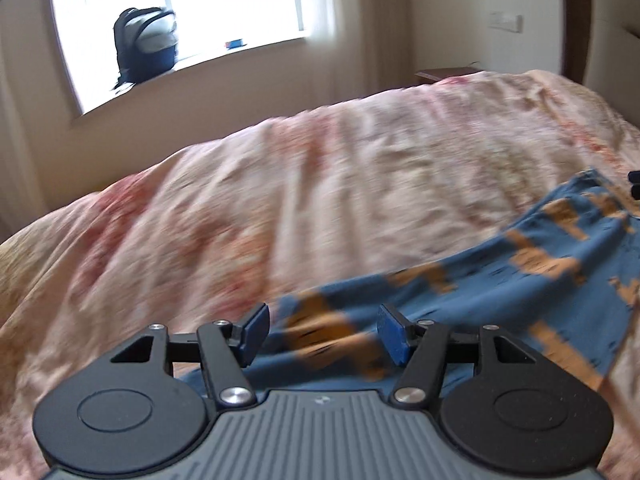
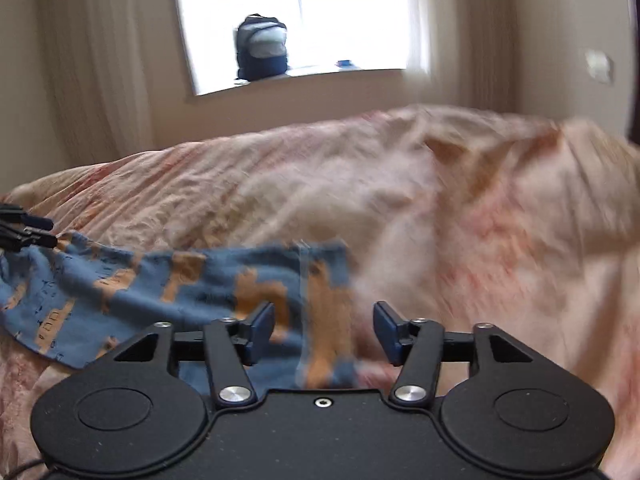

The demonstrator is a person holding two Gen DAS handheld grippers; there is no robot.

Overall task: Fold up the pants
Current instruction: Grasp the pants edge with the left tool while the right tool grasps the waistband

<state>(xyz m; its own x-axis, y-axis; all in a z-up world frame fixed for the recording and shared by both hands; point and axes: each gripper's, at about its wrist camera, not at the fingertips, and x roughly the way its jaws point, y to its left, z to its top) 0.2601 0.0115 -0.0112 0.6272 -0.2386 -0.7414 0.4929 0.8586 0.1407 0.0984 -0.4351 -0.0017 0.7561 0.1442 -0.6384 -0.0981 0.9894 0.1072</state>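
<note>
Blue pants with an orange print (image 1: pixel 500 280) lie on the bed, stretching from under my left gripper to the right. My left gripper (image 1: pixel 322 332) is open just above the left end of the cloth, nothing between its blue pads. In the right wrist view the pants (image 2: pixel 168 292) spread from the left edge to the middle. My right gripper (image 2: pixel 324 330) is open above the pants' right end, its left pad over the cloth. The left gripper's fingertips (image 2: pixel 38 232) show at the far left by the pants' other end. Both views are blurred.
The bed carries a wrinkled pink floral cover (image 1: pixel 320 184) (image 2: pixel 480 220). A dark backpack (image 1: pixel 146 42) (image 2: pixel 262 46) sits on the windowsill behind. The headboard (image 1: pixel 600 40) and a nightstand (image 1: pixel 444 74) stand at the right.
</note>
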